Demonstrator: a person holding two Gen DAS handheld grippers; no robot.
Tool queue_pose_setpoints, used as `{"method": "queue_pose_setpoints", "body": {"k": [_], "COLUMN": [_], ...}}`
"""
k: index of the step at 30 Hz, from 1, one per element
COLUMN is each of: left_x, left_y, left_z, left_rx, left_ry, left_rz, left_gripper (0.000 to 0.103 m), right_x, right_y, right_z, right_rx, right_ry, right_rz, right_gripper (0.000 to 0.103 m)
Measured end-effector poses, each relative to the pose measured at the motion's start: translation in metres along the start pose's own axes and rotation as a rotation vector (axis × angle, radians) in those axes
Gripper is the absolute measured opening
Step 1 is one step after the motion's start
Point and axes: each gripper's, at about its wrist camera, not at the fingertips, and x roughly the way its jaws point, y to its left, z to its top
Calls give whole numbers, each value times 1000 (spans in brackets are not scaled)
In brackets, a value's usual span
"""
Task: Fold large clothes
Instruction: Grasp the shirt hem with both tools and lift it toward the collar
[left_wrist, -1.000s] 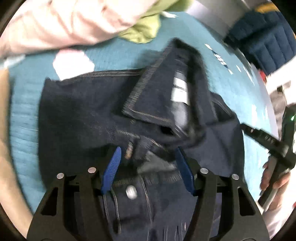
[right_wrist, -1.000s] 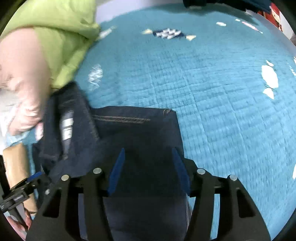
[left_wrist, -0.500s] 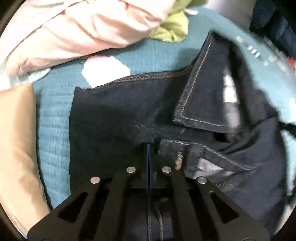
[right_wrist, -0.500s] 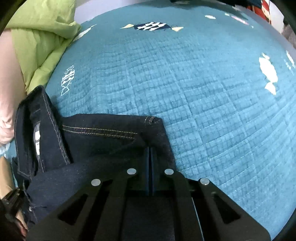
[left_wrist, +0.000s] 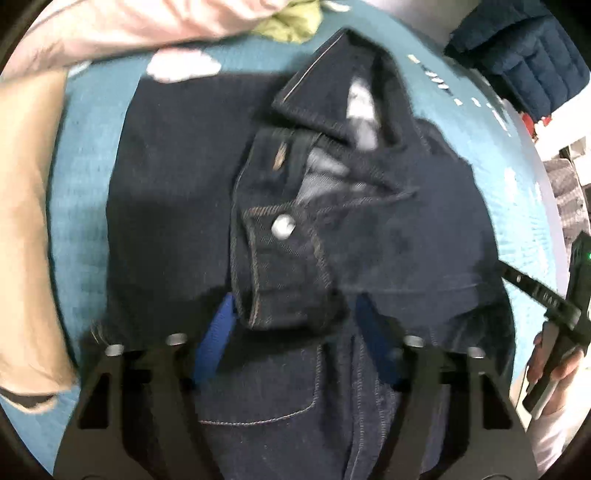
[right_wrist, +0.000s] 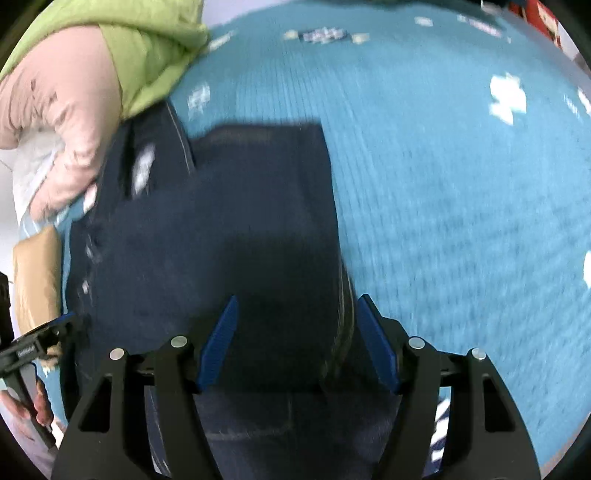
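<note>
Jeans (left_wrist: 177, 206) of dark denim lie bunched on the teal quilt (right_wrist: 461, 206), directly under and ahead of both tongs. The left gripper (left_wrist: 291, 343) points steeply down with its blue pads apart and the jaws opening; the waistband end, with its metal button (left_wrist: 283, 226) just ahead, sits between the pads, but they do not press on it. The right gripper (right_wrist: 297, 343) is likewise opening, its pads (right_wrist: 218, 343) straddling the right-hand edge of the denim without pinching it.

By my reading, one fold is already laid: ahead of the right tongs the cloth forms a squared-off block with a straight far edge. Ahead of the left tongs things are less tidy, with a flap (left_wrist: 332, 92) turned back showing a white label and the fly gaping, so smoothing and at least one more fold seem to remain.

Beyond the jeans, to the far left of both tongs, sit a pink garment (right_wrist: 70, 122) and a green one (right_wrist: 147, 48); a tan object (left_wrist: 26, 206) lies left of the left tongs.

Motion blur softens both views. The lower part of the jeans is cut off beneath the grippers, so the legs' layout cannot be told.
</note>
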Motion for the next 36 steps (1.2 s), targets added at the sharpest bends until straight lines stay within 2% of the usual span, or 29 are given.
{"method": "queue_pose_setpoints", "body": {"k": [1,2,3,5,9,13,15,16,17,18,19,20,24,28,32,34,36], "left_x": [4,2,1,-6,-7,7,1,-1,-7,-13,-18,-22,-32,-40,-42,-41,-41], "left_y": [1,1,1,-4,-12,-3,-10,-13,-14,-15,-16,-14,-1,7,18,26,39], "left_z": [-2,-4,-5,-9,-11,-10,-7,-7,-7,-7,-7,-6,4,23,53,74,89], "left_rx": [-1,-1,2,17,38,5,13,16,13,17,18,13,-21,-34,-40,-45,-50], "left_ry": [-4,-13,-15,-10,-4,7,17,20,29,31,22,11,17,-2,-18,-33,-48], "left_rz": [4,-1,-11,-3,30,-10,-5,-8,-8,-21,-27,-16,19,83,164,237,268], "left_gripper": [51,42,41,29,25,26,29,36,50,59,76,82,82,82,82,82,82], "right_x": [5,9,6,-3,2,14,8,3,-2,-5,-12,-18,-35,-42,-32,-24,-12], "right_y": [-1,-2,0,6,-3,-3,-1,-1,-1,-2,-2,-3,8,14,13,13,12], "right_z": [-6,-11,-12,-19,-20,-21,-18,-17,-16,-15,-13,-16,0,31,72,90,109], "right_rx": [-5,-15,-30,-67,-41,-74,-79,-70,-58,-49,-35,-30,-67,-75,-14,15,38], "right_ry": [2,-9,-25,-46,-42,-52,-51,-53,-51,-53,-69,-79,-107,-126,-102,-92,-80], "right_rz": [-6,-1,-6,-22,-6,-25,-43,-48,-49,-37,-17,-11,-20,-20,9,-1,-1], "right_gripper": [52,49,46,20,17,18,19,25,34,42,56,63,66,73,75,75,75]}}
